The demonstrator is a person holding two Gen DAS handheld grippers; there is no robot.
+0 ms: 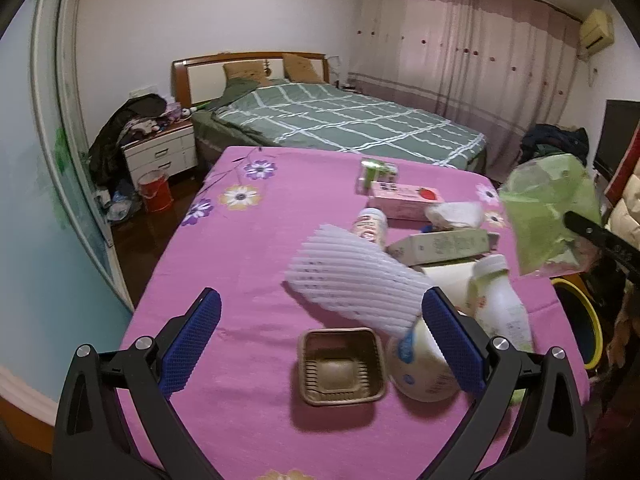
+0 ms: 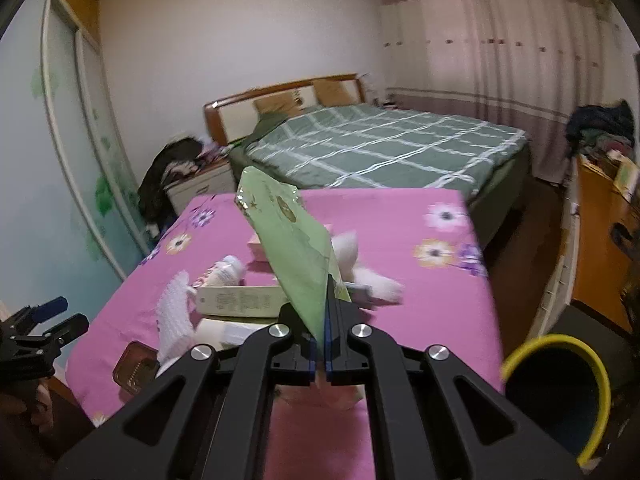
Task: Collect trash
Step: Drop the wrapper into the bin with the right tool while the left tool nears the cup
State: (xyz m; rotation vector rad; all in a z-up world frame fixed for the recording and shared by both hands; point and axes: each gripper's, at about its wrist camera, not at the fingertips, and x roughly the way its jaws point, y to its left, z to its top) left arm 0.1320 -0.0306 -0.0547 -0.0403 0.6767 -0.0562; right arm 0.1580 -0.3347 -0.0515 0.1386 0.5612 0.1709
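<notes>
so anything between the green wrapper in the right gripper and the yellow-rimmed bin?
Nothing visible. The right gripper is shut on the green wrapper, held up above the pink tablecloth. The yellow-rimmed bin stands open off the table's right edge, with only open space between them.

Your left gripper (image 1: 320, 344) has matt black plastic arms with bright metal screw heads, and its pads (image 1: 192, 344) are blue rubber with a fine knurled grain. The table (image 1: 248, 264) wears a matt pink woven cloth printed with flowers. On it you see a white foam net sleeve (image 1: 352, 280), ribbed and soft-looking, a brown plastic tray (image 1: 340, 366) with ridged, slightly shiny walls, a smooth white plastic bottle (image 1: 500, 304) and a matt pink cardboard carton (image 1: 404, 198). The green wrapper (image 2: 296, 248) in your right gripper (image 2: 323, 344) is thin, creased film with a glossy sheen. The bin (image 2: 560, 396) has a smooth yellow plastic rim.
</notes>
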